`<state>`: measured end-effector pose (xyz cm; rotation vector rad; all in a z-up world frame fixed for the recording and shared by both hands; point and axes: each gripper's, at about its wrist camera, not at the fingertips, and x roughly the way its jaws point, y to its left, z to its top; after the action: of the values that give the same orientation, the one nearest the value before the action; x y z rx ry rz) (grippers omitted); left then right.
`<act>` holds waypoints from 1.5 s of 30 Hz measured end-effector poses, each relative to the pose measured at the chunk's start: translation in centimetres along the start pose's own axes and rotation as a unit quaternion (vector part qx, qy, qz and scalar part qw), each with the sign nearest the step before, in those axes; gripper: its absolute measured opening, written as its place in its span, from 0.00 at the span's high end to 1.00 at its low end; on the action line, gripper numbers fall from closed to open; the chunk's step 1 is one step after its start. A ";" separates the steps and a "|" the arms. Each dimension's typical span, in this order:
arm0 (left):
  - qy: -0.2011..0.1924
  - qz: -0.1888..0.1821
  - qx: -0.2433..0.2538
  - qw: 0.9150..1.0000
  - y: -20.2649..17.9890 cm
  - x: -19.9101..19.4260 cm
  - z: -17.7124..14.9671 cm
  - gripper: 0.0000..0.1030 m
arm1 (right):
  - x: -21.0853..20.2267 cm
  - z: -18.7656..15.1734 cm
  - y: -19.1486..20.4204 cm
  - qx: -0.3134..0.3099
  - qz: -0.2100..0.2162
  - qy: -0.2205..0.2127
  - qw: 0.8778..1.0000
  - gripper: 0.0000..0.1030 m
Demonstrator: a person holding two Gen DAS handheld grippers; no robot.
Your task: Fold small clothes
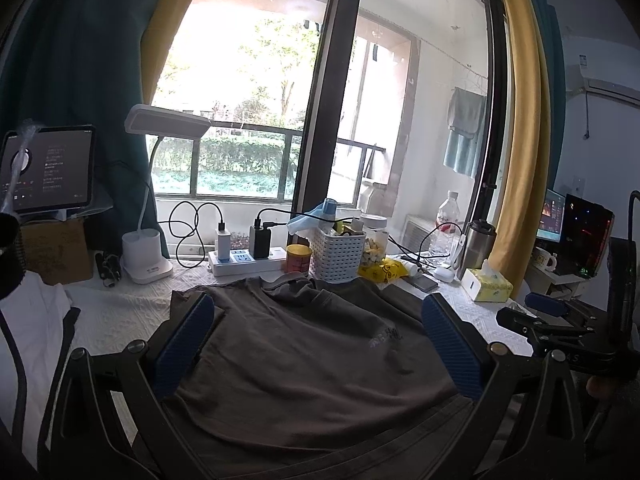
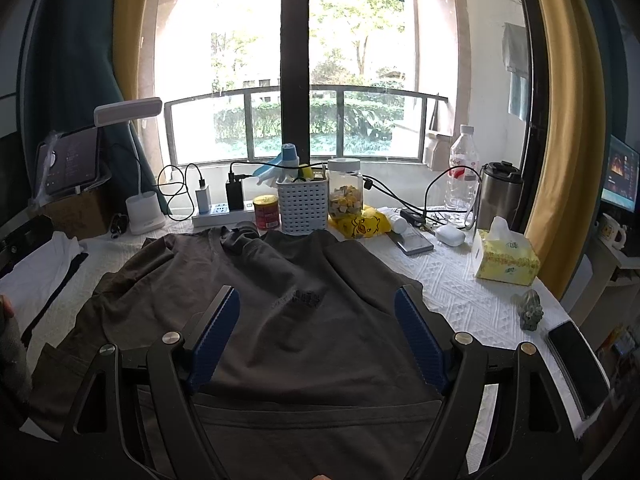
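A dark grey-brown t-shirt [image 1: 312,364] lies spread on the white textured tablecloth, its collar toward the window, with wrinkles and a small print on the chest. It also shows in the right wrist view [image 2: 288,320]. My left gripper [image 1: 318,308] is open, its blue pads wide apart above the shirt's near half, holding nothing. My right gripper [image 2: 318,300] is open too, above the shirt's lower middle, empty. The right gripper's body [image 1: 560,332] shows at the right of the left wrist view.
A white garment [image 2: 44,268] lies at the left. Behind the shirt stand a power strip [image 2: 224,214], red can [image 2: 266,212], white basket [image 2: 302,208], jar [image 2: 345,190], lamp [image 2: 144,212]. A tissue box [image 2: 506,258], phones [image 2: 576,368] and a figurine [image 2: 530,310] sit right.
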<state>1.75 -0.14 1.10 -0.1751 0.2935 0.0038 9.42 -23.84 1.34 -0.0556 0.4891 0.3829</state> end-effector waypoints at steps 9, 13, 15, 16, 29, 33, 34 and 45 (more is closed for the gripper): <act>0.000 0.000 0.002 1.000 -0.3 0.1 -0.2 0.01 | 0.0 -0.3 -0.1 0.001 0.000 0.004 1.000 0.20; 0.002 -0.002 0.001 1.000 -0.2 0.1 -0.2 0.01 | 0.1 -0.3 -0.3 0.002 0.000 0.005 1.000 0.20; 0.003 -0.002 0.002 1.000 -0.3 0.2 -0.2 0.01 | 0.2 -0.4 -0.4 0.003 0.001 0.007 1.000 0.20; 0.004 -0.002 0.002 1.000 -0.3 0.3 -0.2 0.01 | 0.5 -0.4 -0.5 0.003 0.000 0.009 1.000 0.20; 0.033 0.008 0.005 0.999 -0.9 3.0 -0.4 0.01 | 3.5 -0.4 -4.4 0.013 -0.013 0.040 0.999 0.20; 0.052 0.019 -0.011 0.998 -0.7 4.5 -0.9 0.01 | 5.0 -0.6 -5.9 0.006 -0.011 0.057 0.998 0.20; 0.056 0.022 -0.013 0.998 -0.6 4.8 -1.0 0.01 | 5.4 -0.7 -6.3 0.006 -0.009 0.061 0.998 0.20; 0.103 0.051 -0.032 0.993 -0.5 9.4 -2.2 0.01 | 10.9 -0.3 -9.1 -0.004 0.018 0.099 0.995 0.20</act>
<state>10.18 -1.23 -3.61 -0.2236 0.5094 0.0969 21.53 -28.54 -4.43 -0.0923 0.6852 0.4175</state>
